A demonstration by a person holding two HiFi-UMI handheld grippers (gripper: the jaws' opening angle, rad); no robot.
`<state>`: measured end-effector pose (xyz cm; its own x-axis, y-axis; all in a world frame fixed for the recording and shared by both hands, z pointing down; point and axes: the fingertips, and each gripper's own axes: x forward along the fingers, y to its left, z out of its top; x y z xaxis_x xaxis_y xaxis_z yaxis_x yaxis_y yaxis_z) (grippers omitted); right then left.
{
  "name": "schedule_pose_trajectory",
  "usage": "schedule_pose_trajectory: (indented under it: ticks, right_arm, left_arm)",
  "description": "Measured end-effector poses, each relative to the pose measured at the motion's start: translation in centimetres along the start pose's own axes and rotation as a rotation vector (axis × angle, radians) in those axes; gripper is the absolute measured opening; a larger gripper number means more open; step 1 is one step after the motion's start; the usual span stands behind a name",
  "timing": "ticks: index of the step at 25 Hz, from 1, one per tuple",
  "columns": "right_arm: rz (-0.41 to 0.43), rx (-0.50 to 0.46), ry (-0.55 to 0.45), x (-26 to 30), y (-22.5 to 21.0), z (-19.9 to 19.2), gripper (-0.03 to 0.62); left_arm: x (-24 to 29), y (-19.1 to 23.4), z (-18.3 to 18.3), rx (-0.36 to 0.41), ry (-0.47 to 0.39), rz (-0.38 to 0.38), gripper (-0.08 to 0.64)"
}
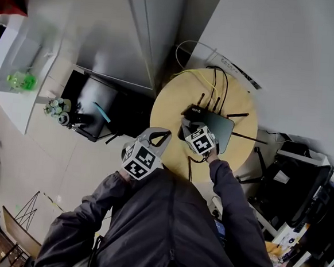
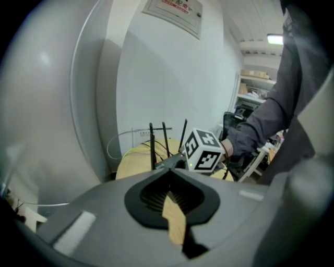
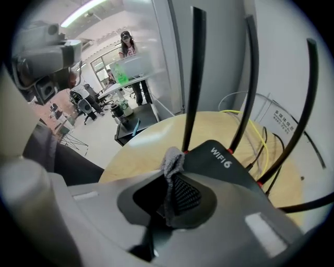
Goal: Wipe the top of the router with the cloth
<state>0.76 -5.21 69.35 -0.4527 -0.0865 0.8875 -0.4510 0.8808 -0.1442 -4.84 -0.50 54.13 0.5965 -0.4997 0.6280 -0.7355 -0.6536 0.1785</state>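
**Cloth poised at the router's near corner**

The right gripper (image 3: 176, 182) is clamped on a bunched grey cloth (image 3: 172, 160), whose tip sits at the near-left corner of the black router (image 3: 229, 167); I cannot tell whether they touch. The router lies just ahead on the round worktop (image 1: 169, 108). Its long axis runs across the gripper's line, with the antennas upright along the far edge. The wipe should likely sweep forward and rightward. The left gripper (image 2: 172, 201), farther back, has its jaws drawn together on nothing.
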Motion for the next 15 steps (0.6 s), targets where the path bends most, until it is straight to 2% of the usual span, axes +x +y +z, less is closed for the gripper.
schedule_pose_trajectory:
  ticks: [6,15]
  right_arm:
    - [0.006,-0.031,0.005,-0.2,2.8,-1.5,0.025]
    - [0.035,-0.007,0.005,-0.3,3.4,-1.8,0.025]
  left_arm:
    - [-0.3,-0.4,-0.7,0.003,0.010,-0.009,0.000]
    - [-0.5,-0.6,-1.0,0.000,0.011,-0.008,0.001]
